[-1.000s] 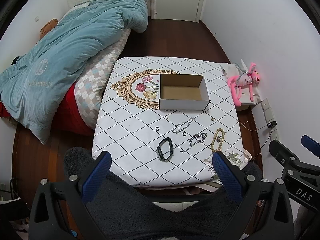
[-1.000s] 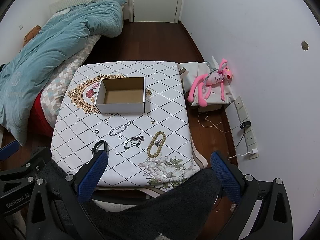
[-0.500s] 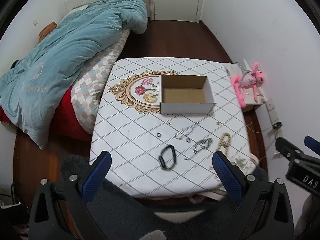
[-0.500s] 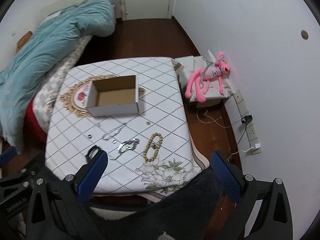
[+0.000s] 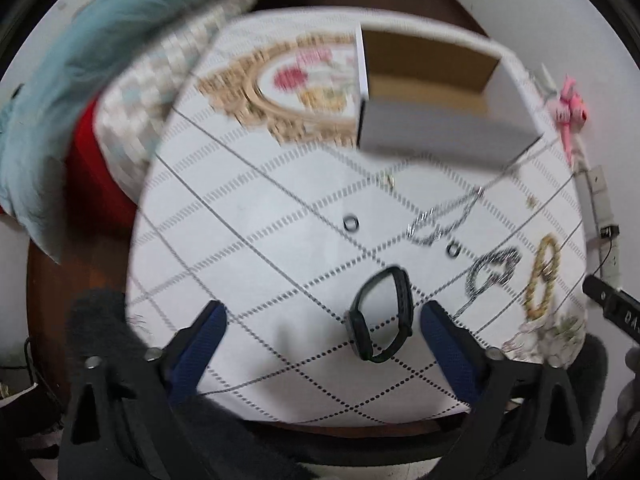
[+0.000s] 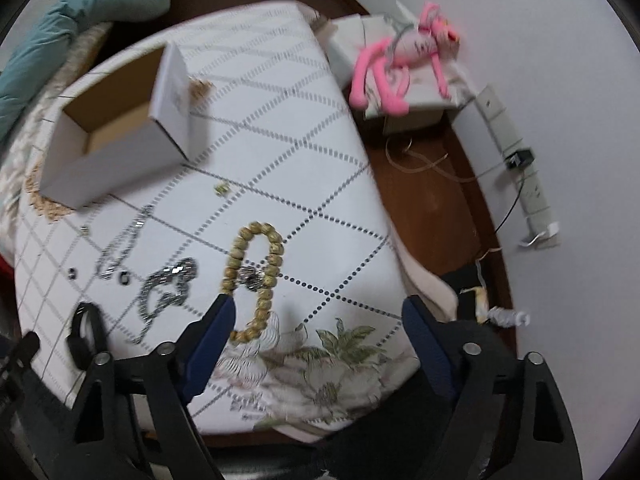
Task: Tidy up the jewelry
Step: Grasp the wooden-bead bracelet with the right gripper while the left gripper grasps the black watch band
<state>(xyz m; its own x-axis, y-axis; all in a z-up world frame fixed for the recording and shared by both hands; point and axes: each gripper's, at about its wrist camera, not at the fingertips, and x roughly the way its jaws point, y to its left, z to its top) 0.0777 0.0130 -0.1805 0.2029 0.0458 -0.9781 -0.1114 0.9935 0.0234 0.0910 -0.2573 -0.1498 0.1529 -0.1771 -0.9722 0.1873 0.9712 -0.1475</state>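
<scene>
An open white cardboard box (image 5: 432, 96) stands at the far side of the table (image 5: 256, 264); it also shows in the right wrist view (image 6: 116, 148). A dark wristband (image 5: 380, 312) lies just ahead of my open, empty left gripper (image 5: 322, 334). A silver chain (image 5: 444, 220), a coiled silver bracelet (image 5: 492, 270), two small dark rings (image 5: 351, 223) and a wooden bead bracelet (image 5: 542, 276) lie to its right. My right gripper (image 6: 316, 332) is open and empty, with the bead bracelet (image 6: 256, 276) by its left finger.
A bed with a teal duvet (image 5: 80, 64) stands left of the table. A pink plush toy (image 6: 400, 60) lies on a low stand right of it. A power strip with cables (image 6: 516, 176) runs along the white wall.
Both grippers have moved forward and down over the table, so the jewelry looks much nearer. Both views are motion-blurred. The jaws stay open.
</scene>
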